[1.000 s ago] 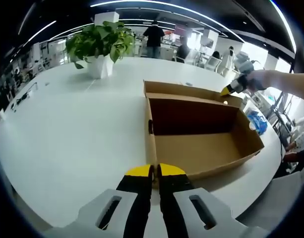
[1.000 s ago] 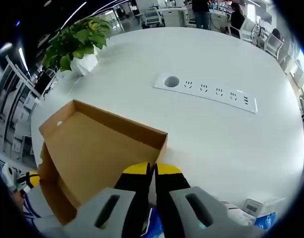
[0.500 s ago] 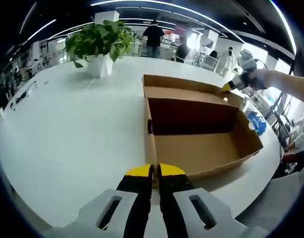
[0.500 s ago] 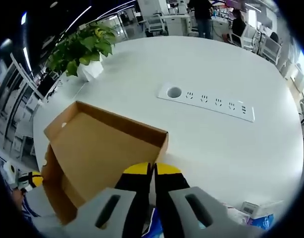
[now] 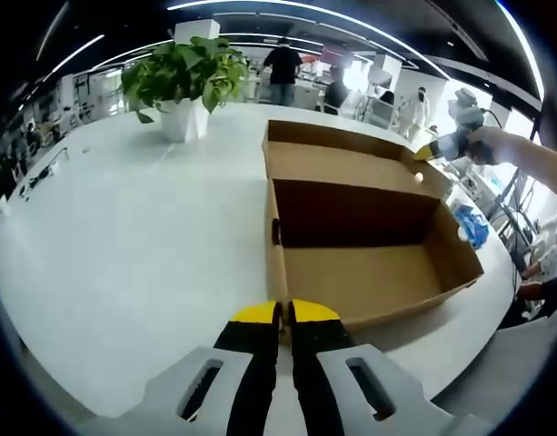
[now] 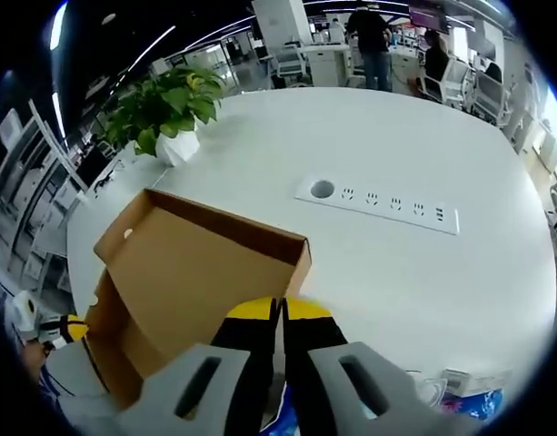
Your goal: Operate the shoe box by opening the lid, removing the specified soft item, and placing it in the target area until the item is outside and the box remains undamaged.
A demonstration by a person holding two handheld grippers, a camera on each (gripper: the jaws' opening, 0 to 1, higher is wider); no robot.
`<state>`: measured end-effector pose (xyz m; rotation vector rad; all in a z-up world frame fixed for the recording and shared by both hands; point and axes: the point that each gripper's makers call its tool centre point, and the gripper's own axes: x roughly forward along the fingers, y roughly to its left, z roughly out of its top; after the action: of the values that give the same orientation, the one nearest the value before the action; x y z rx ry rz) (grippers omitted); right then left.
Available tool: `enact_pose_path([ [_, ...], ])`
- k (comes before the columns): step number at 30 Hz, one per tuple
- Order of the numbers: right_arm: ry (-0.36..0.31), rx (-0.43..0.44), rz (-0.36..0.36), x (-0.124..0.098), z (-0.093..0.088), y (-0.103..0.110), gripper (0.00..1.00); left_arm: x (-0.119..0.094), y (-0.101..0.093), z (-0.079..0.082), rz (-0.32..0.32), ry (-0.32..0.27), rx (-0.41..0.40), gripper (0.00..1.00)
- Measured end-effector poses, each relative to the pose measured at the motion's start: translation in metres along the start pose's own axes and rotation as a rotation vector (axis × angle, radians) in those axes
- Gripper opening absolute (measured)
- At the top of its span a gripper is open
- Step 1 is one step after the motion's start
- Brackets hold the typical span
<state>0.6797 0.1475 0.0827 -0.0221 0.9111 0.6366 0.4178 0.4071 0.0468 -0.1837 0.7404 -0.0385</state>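
One shoe box (image 5: 364,245) sits on the white table (image 5: 124,236), reaching close to the table edge at 4 o'clock in the left gripper view. Its lid (image 5: 346,162) is raised, hinged at the far side. The interior floor that shows is bare cardboard; no soft item can be made out inside.

Wide bare tabletop lies at 9 o'clock of the box. One potted plant (image 5: 183,82) stands at 11 o'clock, well apart.

Left gripper (image 5: 284,314): jaws together, holding nothing, just beside the box's near wall.

Right gripper (image 6: 278,311): jaws together, at the lid's free edge; a grip on it cannot be told.

One power strip (image 6: 378,202) lies flush in the table at 1 o'clock in the right gripper view.
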Motion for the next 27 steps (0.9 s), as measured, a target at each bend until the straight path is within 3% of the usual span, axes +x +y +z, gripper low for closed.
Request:
enact_pose_path([
  [7,-0.053,-0.009,0.009,-0.012,0.006,0.005,0.00,0.000,0.000,0.000,0.003,0.002,-0.001,0.00],
  [27,-0.190,-0.140,0.045,-0.061,0.013,0.031,0.00,0.000,0.000,0.001,-0.003,0.000,-0.003,0.01],
])
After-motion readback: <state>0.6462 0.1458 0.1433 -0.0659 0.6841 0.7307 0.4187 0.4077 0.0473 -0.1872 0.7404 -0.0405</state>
